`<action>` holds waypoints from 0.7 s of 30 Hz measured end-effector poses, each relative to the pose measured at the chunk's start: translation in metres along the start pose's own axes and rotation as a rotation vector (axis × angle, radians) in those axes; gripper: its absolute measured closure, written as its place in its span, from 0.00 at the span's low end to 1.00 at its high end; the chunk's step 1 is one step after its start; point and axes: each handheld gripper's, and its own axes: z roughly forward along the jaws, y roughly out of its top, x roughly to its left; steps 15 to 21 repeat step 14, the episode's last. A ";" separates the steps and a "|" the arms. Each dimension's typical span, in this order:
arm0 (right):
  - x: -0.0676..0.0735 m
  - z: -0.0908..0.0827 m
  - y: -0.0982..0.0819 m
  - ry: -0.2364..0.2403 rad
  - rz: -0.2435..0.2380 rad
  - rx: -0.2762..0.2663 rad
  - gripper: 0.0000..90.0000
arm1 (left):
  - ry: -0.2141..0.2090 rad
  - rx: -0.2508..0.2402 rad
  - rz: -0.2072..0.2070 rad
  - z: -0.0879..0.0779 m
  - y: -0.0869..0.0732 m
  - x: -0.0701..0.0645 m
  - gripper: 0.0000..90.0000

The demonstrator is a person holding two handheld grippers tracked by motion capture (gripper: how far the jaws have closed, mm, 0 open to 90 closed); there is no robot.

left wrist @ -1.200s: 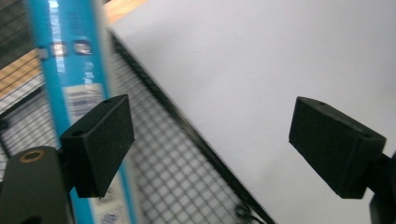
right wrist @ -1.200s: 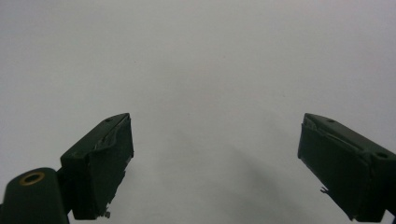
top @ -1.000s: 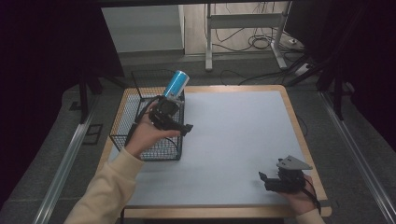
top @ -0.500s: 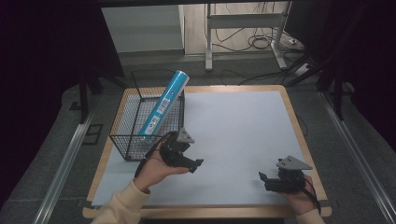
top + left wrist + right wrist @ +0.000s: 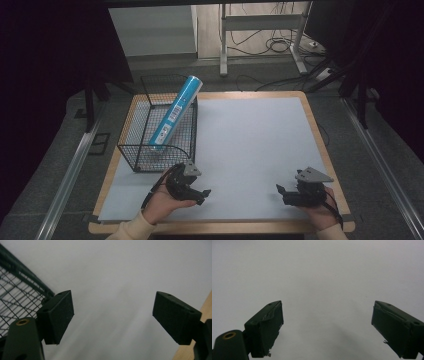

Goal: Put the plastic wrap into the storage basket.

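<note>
High view, 1 entry: blue tube (image 5: pixel 175 112) w/ barcode label stood tilted in black wire basket (image 5: pixel 131 127), lower end down on basket floor, upper end leaning over the far right rim and sticking well above it. Basket sat at left edge of white table sheet (image 5: pixel 250 140). Left gripper (image 5: pixel 192 190) was low over the sheet just in front of basket's near right corner, apart from tube; jaws apart, nothing btwn them, though they had just been closing somewhat. Left gripper view: both black pads (image 5: pixel 58 315) wide, bare sheet btwn them, basket mesh (image 5: pixel 20 300) at frame left, near the left pad; touching or not, can't tell. Right gripper (image 5: pixel 287 194) rested near front right corner of table, well apart from basket. Right gripper view: pads (image 5: pixel 268 327) apart, empty, plain sheet ahead. Status, as judged: tube placed in basket, left hand clear of it. Risks, as judged: tube only propped on rim, not lying flat, so a knock to the basket from the left gripper or its cable could roll it along the rim or tip it out onto table; light wire basket could also slide if the jaw nearest the mesh snags it.
</note>
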 end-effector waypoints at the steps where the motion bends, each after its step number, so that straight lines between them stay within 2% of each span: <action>1: 0.000 0.000 0.000 0.000 -0.001 0.000 0.12 | 0.002 0.006 -0.001 0.001 -0.001 0.001 0.19; 4: 0.000 0.000 0.000 0.001 -0.002 0.000 0.12 | 0.018 0.004 -0.015 0.003 -0.002 0.005 0.19; 21: 0.001 0.002 0.001 0.002 -0.008 0.001 0.12 | 0.021 0.005 -0.030 0.004 -0.004 0.010 0.19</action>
